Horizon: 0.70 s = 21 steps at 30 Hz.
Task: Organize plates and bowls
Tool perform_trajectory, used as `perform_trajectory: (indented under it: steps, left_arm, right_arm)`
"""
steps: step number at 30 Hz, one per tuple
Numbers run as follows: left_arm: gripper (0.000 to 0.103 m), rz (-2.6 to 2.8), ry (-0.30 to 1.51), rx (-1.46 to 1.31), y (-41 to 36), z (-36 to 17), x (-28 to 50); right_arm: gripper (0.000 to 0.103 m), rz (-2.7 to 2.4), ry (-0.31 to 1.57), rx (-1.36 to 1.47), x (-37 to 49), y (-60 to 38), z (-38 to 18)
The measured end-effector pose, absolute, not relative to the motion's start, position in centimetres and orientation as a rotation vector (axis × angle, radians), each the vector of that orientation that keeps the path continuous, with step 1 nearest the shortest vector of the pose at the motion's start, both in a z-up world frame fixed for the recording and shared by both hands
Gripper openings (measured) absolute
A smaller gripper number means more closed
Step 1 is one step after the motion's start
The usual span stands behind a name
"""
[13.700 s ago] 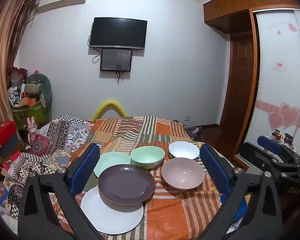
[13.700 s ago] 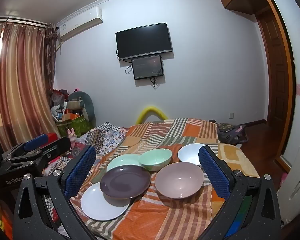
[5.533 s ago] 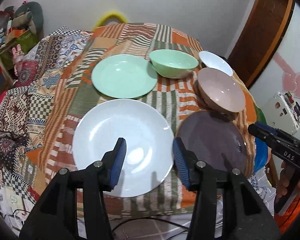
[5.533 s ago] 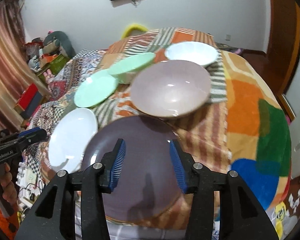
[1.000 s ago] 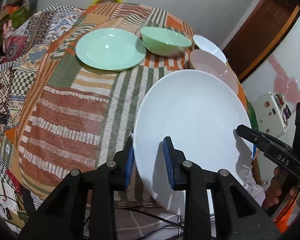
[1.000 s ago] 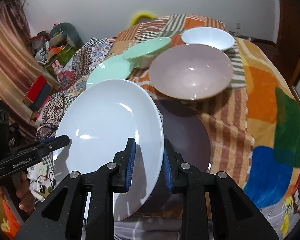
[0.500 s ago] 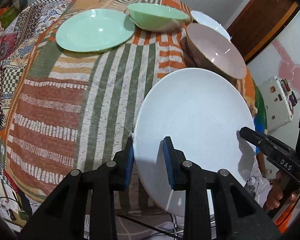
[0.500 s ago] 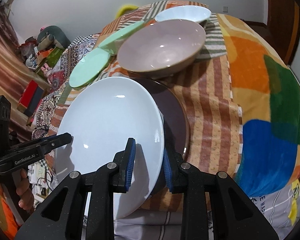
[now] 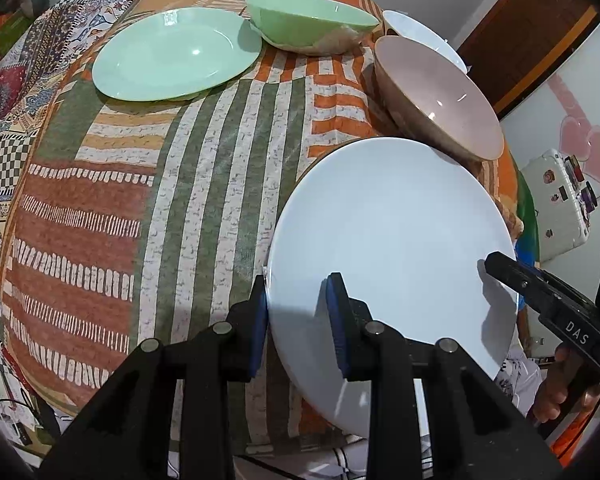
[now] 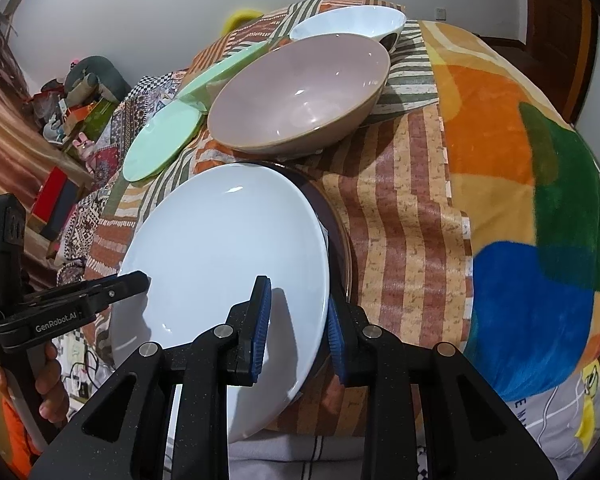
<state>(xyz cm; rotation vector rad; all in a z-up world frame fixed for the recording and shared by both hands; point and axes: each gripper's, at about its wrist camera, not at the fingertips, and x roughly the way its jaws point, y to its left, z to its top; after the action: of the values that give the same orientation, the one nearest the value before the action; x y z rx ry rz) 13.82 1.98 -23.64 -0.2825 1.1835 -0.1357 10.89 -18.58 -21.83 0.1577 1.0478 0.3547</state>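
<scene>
Both grippers clamp one large white plate point(image 9: 392, 240), also seen in the right wrist view point(image 10: 220, 256). My left gripper point(image 9: 298, 316) is shut on its left rim, my right gripper point(image 10: 298, 316) on its right rim. The plate is low over the dark purple plate point(image 10: 338, 232), which shows only as a sliver under its right edge; contact cannot be told. A pink bowl point(image 10: 300, 92) sits just behind. A green plate point(image 9: 176, 52), a green bowl point(image 9: 312, 20) and a white bowl point(image 10: 352, 20) stand farther back.
All dishes rest on a patchwork blanket point(image 9: 140, 184) over a rounded surface that drops off at the near edge. A fleece cover point(image 10: 540, 200) lies to the right. Clutter and boxes point(image 10: 68, 92) stand at the far left.
The white plate, held by both grippers, has moved right and down over the purple plate, now covering nearly all of it. Both grips are unchanged.
</scene>
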Motion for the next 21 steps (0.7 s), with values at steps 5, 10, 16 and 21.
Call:
perform_trajectory:
  steps: [5, 10, 16, 21]
  left_arm:
    - [0.029, -0.139, 1.187, -0.295, 2.08, -23.90, 14.36]
    - [0.029, -0.141, 1.183, -0.297, 2.03, -24.01, 14.51]
    - [0.029, -0.145, 1.189, -0.308, 2.08, -24.13, 14.57]
    - [0.029, -0.149, 1.198, -0.322, 2.32, -24.23, 14.69]
  right_arm:
    - [0.025, 0.349, 1.044, 0.156, 11.05, -18.50, -21.82]
    - [0.025, 0.346, 1.035, 0.148, 11.10, -18.37, -21.79]
    - [0.026, 0.349, 1.031, 0.135, 11.08, -18.24, -21.74]
    - [0.024, 0.349, 1.035, 0.111, 11.17, -18.09, -21.68]
